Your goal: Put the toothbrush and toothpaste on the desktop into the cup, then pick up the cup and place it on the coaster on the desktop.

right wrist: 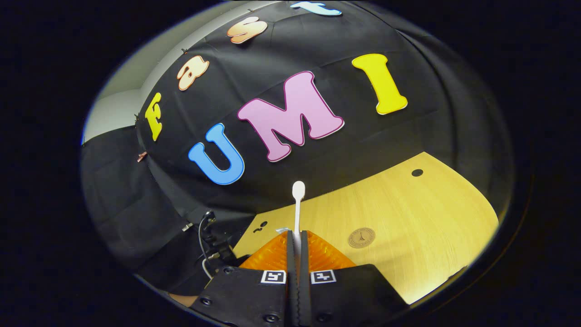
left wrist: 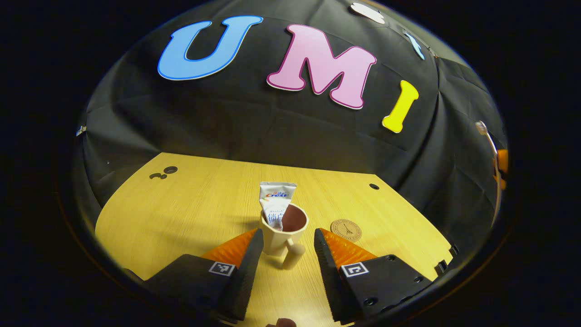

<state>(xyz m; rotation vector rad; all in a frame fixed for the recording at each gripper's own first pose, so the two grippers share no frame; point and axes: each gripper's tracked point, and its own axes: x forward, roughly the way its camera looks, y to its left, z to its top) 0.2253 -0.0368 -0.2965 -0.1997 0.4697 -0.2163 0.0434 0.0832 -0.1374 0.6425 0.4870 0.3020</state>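
Note:
A beige cup (left wrist: 283, 236) with a brown inside stands on the wooden desktop (left wrist: 190, 213), its handle toward me. A white toothpaste tube (left wrist: 275, 204) leans upright inside it. My left gripper (left wrist: 287, 247) is open, its fingers on either side of the cup's near side without touching it. A round brown coaster (left wrist: 346, 230) lies just right of the cup and also shows as the coaster (right wrist: 361, 237) in the right gripper view. My right gripper (right wrist: 297, 240) is shut on a white toothbrush (right wrist: 297, 206), which stands up from the fingers above the desk. That toothbrush (left wrist: 489, 138) shows at the far right.
Small round holes (left wrist: 163, 172) mark the desktop's far left, one more hole (left wrist: 373, 186) at the far right. Black cloth walls close the desk behind and on both sides. A cable and plug (right wrist: 211, 245) hang by the desk's left edge.

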